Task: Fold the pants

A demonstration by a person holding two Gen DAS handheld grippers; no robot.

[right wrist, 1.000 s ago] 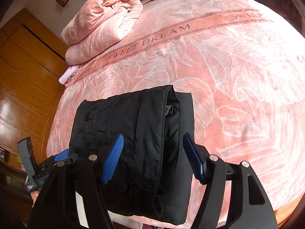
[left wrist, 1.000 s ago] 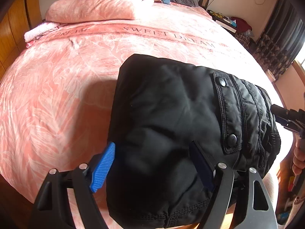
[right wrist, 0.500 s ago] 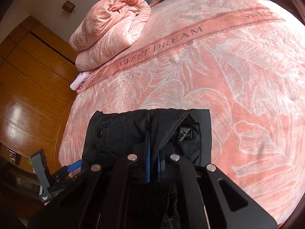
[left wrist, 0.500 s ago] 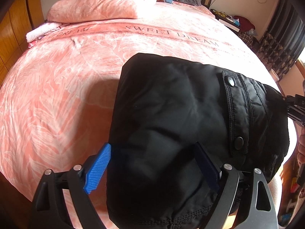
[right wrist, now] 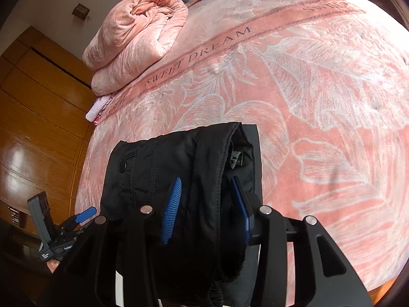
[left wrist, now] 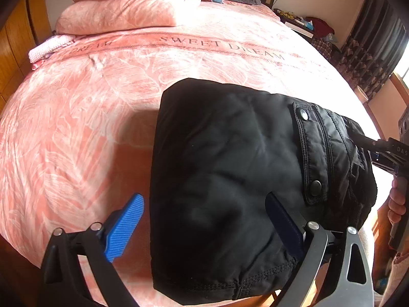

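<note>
The black padded pants lie folded into a thick bundle near the front edge of the pink bed. A pocket flap with two snaps faces up. My left gripper is open, its blue pads either side of the bundle's near left corner. My right gripper is open part way, its blue pads around a fold at the waistband end of the pants. The right gripper also shows at the right edge of the left wrist view.
A folded pink quilt and a small white cloth lie at the far left of the bed. Wooden wardrobe doors stand to the left. A nightstand and dark curtains stand at the far right.
My right gripper shut on the waistband fold half a second ago and has now opened part way. My left gripper has stayed open at the bundle's corner.
</note>
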